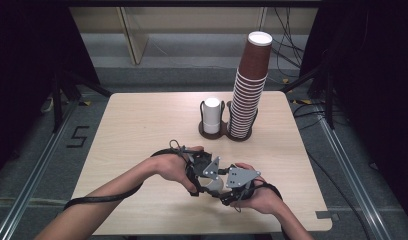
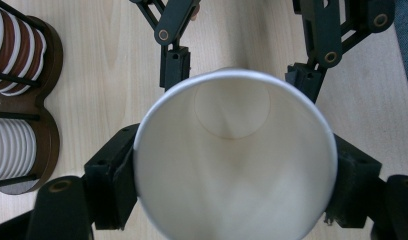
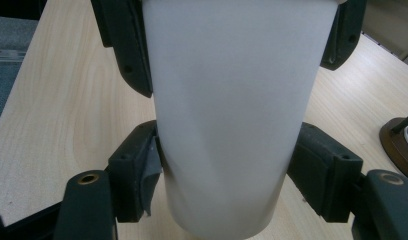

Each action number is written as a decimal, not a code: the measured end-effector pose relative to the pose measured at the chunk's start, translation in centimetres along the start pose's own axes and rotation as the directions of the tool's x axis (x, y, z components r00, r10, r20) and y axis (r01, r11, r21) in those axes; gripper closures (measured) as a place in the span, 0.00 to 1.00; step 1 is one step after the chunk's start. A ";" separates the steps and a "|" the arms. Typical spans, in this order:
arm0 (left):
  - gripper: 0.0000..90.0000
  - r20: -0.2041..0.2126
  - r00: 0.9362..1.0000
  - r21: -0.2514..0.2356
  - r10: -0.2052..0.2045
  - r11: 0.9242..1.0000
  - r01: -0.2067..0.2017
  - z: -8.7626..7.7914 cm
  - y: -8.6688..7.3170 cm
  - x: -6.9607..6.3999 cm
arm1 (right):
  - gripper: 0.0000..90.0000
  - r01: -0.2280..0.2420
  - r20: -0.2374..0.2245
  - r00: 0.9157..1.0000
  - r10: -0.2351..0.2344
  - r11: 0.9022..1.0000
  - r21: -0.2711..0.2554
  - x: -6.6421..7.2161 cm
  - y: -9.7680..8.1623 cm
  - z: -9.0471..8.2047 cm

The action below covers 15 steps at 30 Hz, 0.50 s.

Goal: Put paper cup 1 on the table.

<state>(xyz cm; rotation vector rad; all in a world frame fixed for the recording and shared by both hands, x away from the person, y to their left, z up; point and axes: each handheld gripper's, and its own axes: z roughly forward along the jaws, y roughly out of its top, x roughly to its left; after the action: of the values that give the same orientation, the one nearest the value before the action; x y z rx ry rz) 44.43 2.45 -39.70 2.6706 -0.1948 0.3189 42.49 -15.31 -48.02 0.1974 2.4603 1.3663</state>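
Observation:
A white paper cup (image 1: 215,184) lies on its side between my two grippers, low over the near part of the table. In the left gripper view I look straight into the cup's (image 2: 232,165) open mouth. My left gripper (image 2: 234,185) is shut on it near the rim, one jaw on each side. The right gripper (image 2: 239,72) pinches the far end by the base. In the right gripper view the cup's (image 3: 232,115) outer wall fills the middle and my right gripper (image 3: 227,177) is shut on its lower part. The left gripper (image 3: 232,40) clamps the rim end beyond.
At the back of the wooden table (image 1: 142,125) stands a dark two-slot holder (image 1: 224,132). It carries a tall stack of brown cups (image 1: 249,90) and a short white stack (image 1: 211,115). Both stacks (image 2: 12,45) sit left in the left gripper view.

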 end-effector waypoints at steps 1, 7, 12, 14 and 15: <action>0.25 -0.001 1.000 -0.006 0.000 1.000 0.000 0.0 0.0 0.0 | 0.37 0.005 0.000 1.000 -0.005 1.000 0.002 0.0 0.0 0.0; 0.15 -0.013 1.000 -0.066 -0.004 0.998 0.003 0.0 -0.2 0.0 | 0.37 -0.014 0.033 0.999 0.015 1.000 -0.022 0.1 -0.3 -0.4; 0.07 -0.029 0.998 -0.134 -0.047 0.990 0.042 -0.4 -0.5 -0.1 | 0.37 -0.022 0.063 0.998 0.025 0.999 -0.035 0.0 -0.8 -1.2; 0.05 -0.032 0.997 -0.161 -0.071 0.985 0.065 -0.6 -0.7 -0.1 | 0.37 -0.043 0.072 0.996 0.046 0.998 -0.039 -0.1 -1.1 -1.6; 0.05 -0.034 0.996 -0.172 -0.079 0.982 0.072 -0.7 -0.8 -0.1 | 0.37 -0.037 0.087 0.995 0.040 0.998 -0.041 -0.2 -1.3 -1.8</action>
<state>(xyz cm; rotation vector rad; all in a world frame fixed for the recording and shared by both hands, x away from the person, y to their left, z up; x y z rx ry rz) 44.37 3.45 -39.45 2.4929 -0.1022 0.3180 42.07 -17.47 -48.17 0.2910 2.3673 1.3900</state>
